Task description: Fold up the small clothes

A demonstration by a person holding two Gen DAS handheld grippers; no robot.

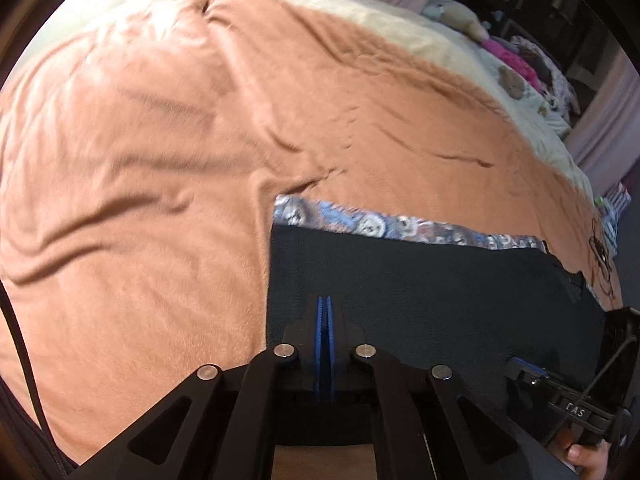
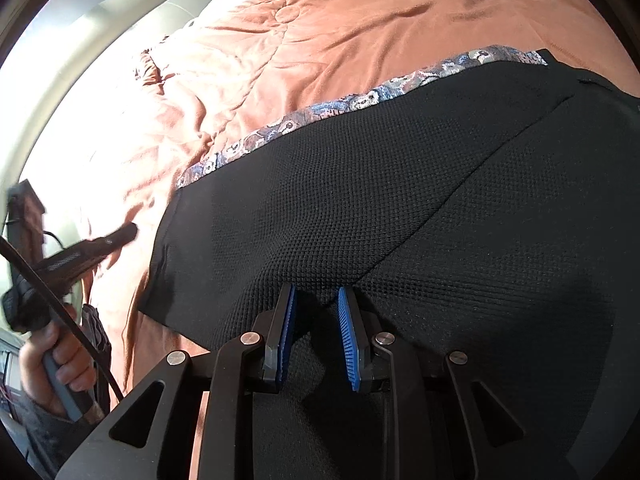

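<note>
A black knitted garment [image 1: 432,292] with a blue-and-brown patterned band [image 1: 384,226] along its far edge lies flat on the orange bedspread [image 1: 160,160]. My left gripper [image 1: 325,300] is shut, its blue pads together, low over the garment's near left part; whether it pinches cloth I cannot tell. In the right wrist view the same garment [image 2: 400,184] fills the frame, with its patterned band [image 2: 320,110] and a diagonal fold line. My right gripper [image 2: 316,296] is open, its blue pads apart just above the black cloth. The left gripper also shows at the left edge of the right wrist view [image 2: 80,252].
The orange bedspread [image 2: 300,32] is wrinkled around the garment. A cream blanket [image 1: 400,28] and a heap of pink and patterned clothes [image 1: 520,64] lie at the far side of the bed. The right gripper's handle [image 1: 560,400] is at the lower right of the left wrist view.
</note>
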